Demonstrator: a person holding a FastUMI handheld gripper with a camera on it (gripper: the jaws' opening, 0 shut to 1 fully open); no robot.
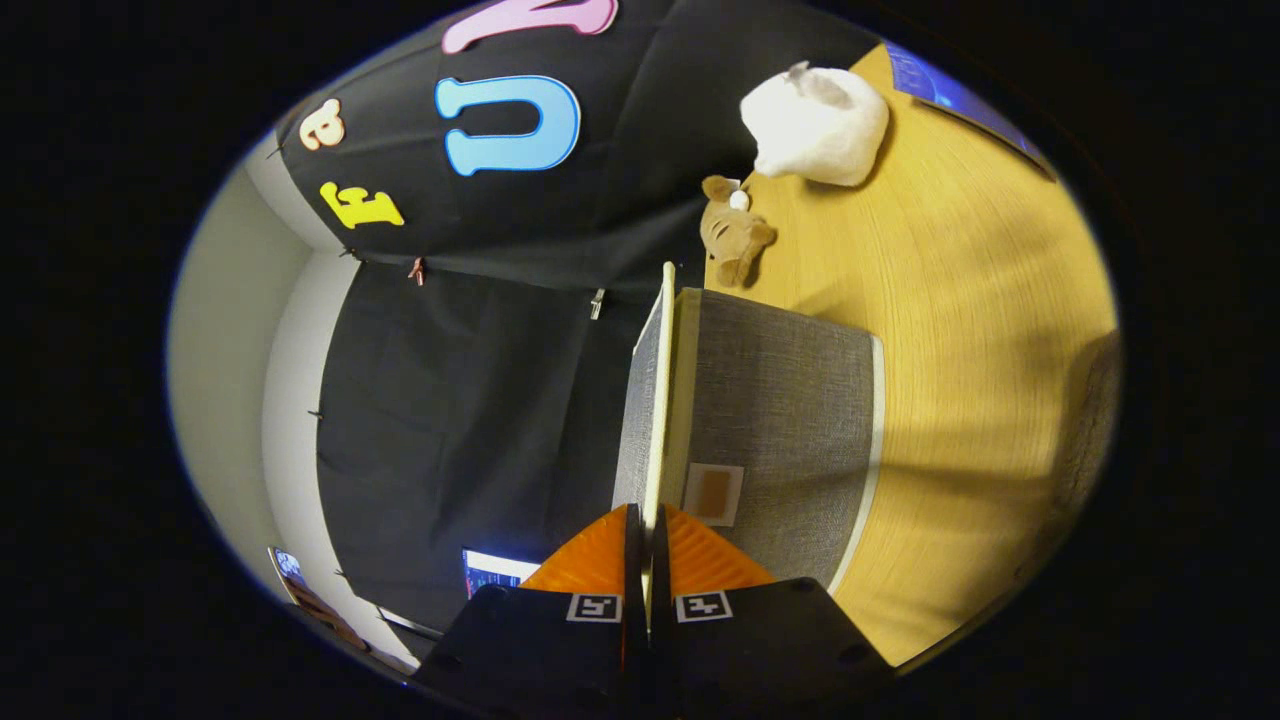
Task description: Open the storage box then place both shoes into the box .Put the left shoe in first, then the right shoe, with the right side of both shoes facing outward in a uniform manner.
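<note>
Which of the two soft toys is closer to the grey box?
The small brown plush animal, lying just beyond the grey storage box whose lid the fingers pinch. The bigger white plush toy sits farther off.

The pale wooden table [960, 300] with fine grain carries a grey fabric storage box [780, 420] with pale trim, standing just ahead of the tool's fingers. Beyond the box, near the black cloth wall, lie a small tan plush animal [735, 235] and, just beside it, a white fluffy plush toy [815, 125].
</note>
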